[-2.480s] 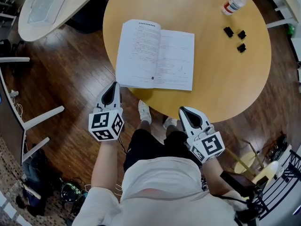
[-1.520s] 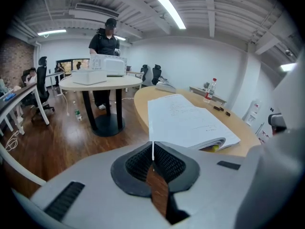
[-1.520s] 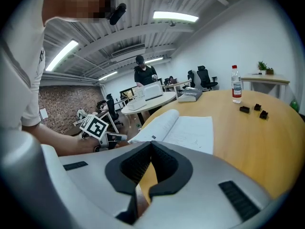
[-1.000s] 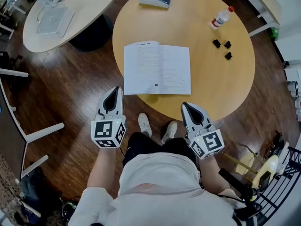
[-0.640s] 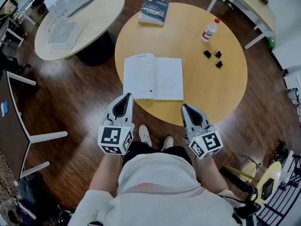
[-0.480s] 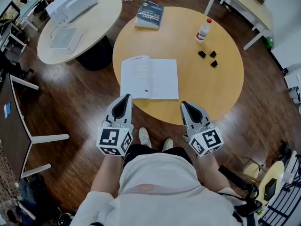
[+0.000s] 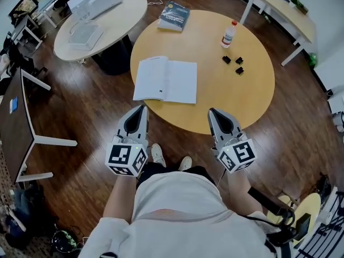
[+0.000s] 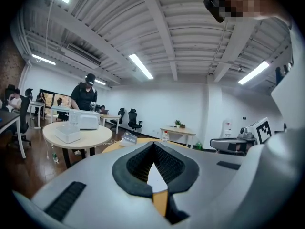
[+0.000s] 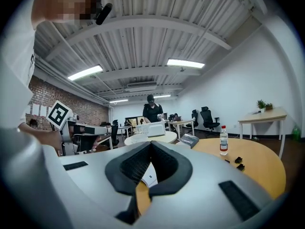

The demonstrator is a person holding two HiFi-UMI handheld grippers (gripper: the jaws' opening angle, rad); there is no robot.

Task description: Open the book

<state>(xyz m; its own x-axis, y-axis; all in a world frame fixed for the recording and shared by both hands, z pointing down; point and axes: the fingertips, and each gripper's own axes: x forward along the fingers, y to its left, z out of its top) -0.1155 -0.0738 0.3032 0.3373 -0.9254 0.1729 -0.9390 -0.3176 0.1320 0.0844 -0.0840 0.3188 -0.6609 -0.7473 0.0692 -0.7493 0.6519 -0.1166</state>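
Observation:
The book [image 7: 165,80] lies open and flat on the near left part of the round wooden table [image 7: 252,90], white pages up. Both grippers hang in the air short of the table's near edge, above the floor and the person's shoes. My left gripper [image 7: 142,107] points at the book's near left corner, shut and holding nothing. My right gripper [image 7: 211,111] is to the right of the book, shut and empty as well. In the left gripper view the jaw tips [image 8: 153,143] meet, with a sliver of white page [image 8: 155,179] behind them. The right gripper view shows the same closed tips [image 9: 151,143].
A closed blue book [image 7: 174,15] lies at the table's far edge. A water bottle [image 7: 229,34] and three small black pieces [image 7: 234,64] are at the right. A second round table [image 7: 110,28] with a white box [image 7: 95,0] stands far left. A person [image 8: 85,97] stands beyond it.
Both grippers have lifted and drawn back from the table, which looks smaller and farther off now. The book stays open in the same place. Both grippers remain shut.

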